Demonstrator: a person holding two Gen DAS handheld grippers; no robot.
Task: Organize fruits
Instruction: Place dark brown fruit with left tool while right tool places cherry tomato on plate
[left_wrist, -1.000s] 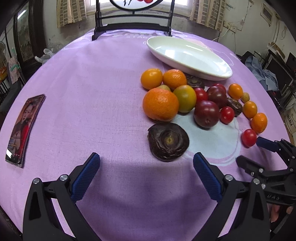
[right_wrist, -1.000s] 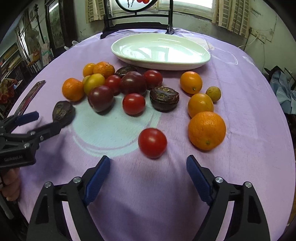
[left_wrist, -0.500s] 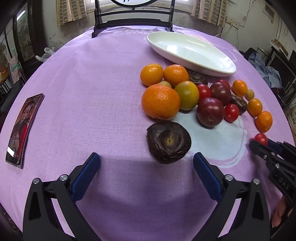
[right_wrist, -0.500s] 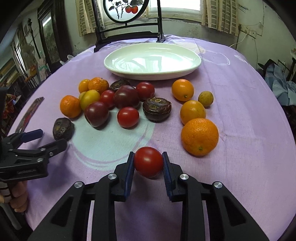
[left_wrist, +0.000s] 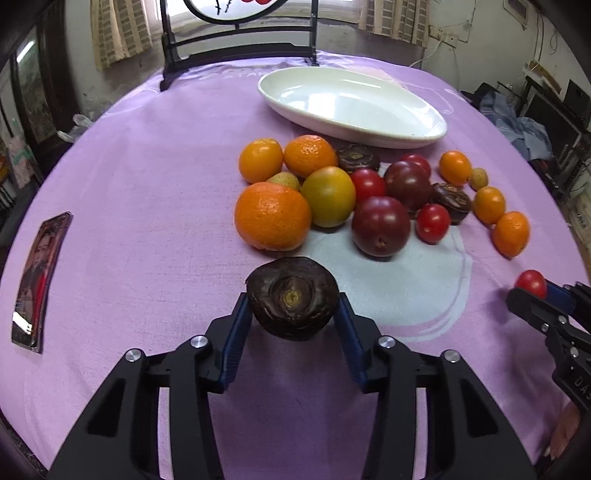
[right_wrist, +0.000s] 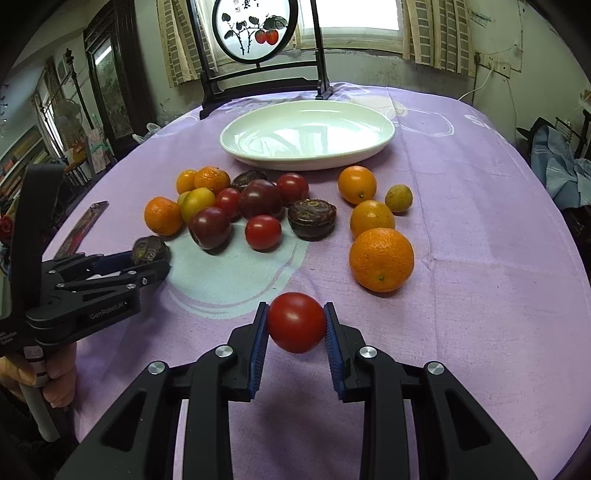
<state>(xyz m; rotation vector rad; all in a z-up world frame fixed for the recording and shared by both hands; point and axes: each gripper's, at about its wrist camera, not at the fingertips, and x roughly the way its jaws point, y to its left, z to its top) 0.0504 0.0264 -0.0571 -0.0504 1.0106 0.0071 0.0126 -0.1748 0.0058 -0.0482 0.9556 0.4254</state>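
Over the purple bench (right_wrist: 480, 258), my right tool (right_wrist: 296, 324) is clamped on a red tomato (right_wrist: 296, 322) while my left tool's (left_wrist: 291, 314) jaws are closing around a dark wrinkled fruit (left_wrist: 292, 297), which I judge could slip from uneven pressure.

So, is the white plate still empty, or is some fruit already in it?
Empty. The white plate shows only a bare glossy inside in both views; all the fruit lies on the purple cloth or in the grippers.

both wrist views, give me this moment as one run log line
left gripper: closing, dark wrinkled fruit between fingers | right gripper: shut on red tomato | white plate: empty | other fruit on purple cloth
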